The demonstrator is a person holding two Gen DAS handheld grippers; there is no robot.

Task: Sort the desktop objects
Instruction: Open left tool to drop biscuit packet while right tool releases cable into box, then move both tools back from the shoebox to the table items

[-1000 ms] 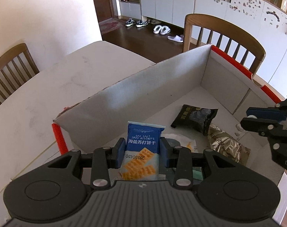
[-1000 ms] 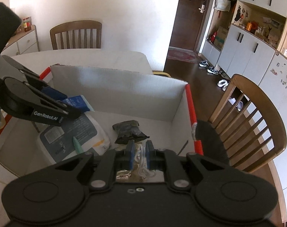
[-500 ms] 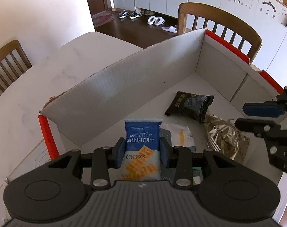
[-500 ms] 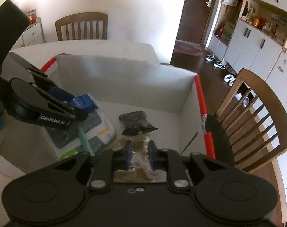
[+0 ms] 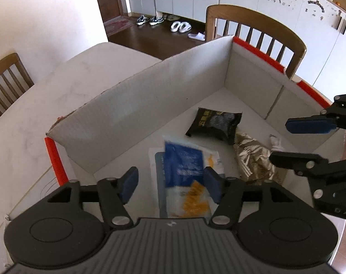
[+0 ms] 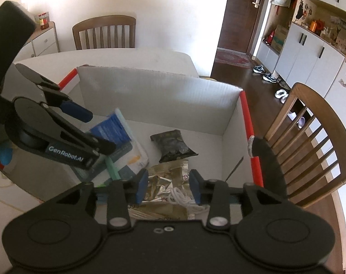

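A white cardboard box (image 5: 150, 105) with red edges holds the sorted items. My left gripper (image 5: 170, 186) is open above it. The blue soda biscuit packet (image 5: 184, 171) is blurred and free between the fingers, over a white pouch (image 5: 213, 157); it also shows in the right wrist view (image 6: 113, 130). My right gripper (image 6: 168, 186) is open over a gold foil packet (image 6: 166, 178) and a white cable (image 6: 182, 196). A black snack bag (image 5: 215, 123) lies further in, also seen in the right wrist view (image 6: 173, 146). The right gripper shows in the left wrist view (image 5: 305, 141).
The box sits on a white table (image 5: 36, 105). Wooden chairs stand behind the box (image 5: 255, 29), at the left (image 5: 6, 80) and at the right (image 6: 310, 143). A green pen-like item (image 6: 111, 166) lies by the pouch. The left gripper crosses the box's left side (image 6: 58, 134).
Both grippers have opened. The left one has let go of the blue biscuit packet, which is dropping into the box. The right one has released the white cable onto the foil packet.
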